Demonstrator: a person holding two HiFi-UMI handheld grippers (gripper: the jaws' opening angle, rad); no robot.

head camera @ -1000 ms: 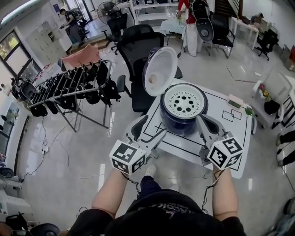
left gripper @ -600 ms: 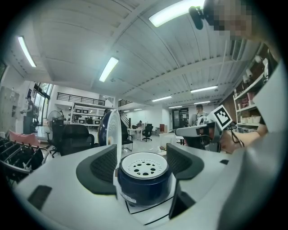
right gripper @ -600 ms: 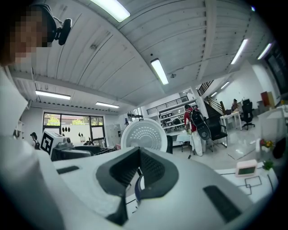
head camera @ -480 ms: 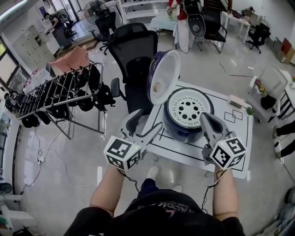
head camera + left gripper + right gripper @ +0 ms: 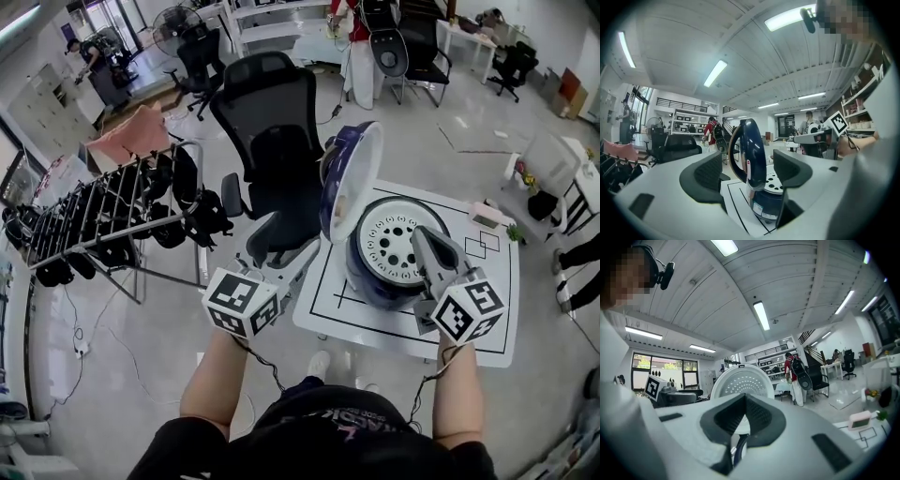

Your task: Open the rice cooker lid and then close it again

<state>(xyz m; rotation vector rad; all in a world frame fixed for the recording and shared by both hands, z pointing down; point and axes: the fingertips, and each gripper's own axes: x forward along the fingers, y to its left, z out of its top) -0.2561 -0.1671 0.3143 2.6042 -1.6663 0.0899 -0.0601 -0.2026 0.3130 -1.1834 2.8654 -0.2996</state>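
Rice cooker (image 5: pixel 394 255) on your bench (image 5: pixel 492 323): lid (image 5: pixel 349 183) raised. Your left gripper (image 5: pixel 286 249): jaws apart, gripping nothing. Your right gripper (image 5: pixel 420 236): jaws together, empty.

- We see the rice cooker (image 5: pixel 372 281) on the white table (image 5: pixel 487 333), its lid (image 5: pixel 352 183) standing upright at the pot's left side, and a white plate with holes (image 5: pixel 398 246) showing inside.
- Our left gripper (image 5: pixel 286 247) is level beside the table's left edge, near the lid, jaws apart.
- Our right gripper (image 5: pixel 422 242), jaws together, reaches over the cooker's near right rim.
- A black office chair (image 5: pixel 272 131) stands behind the table, with a drying rack (image 5: pixel 112 216) to its left.
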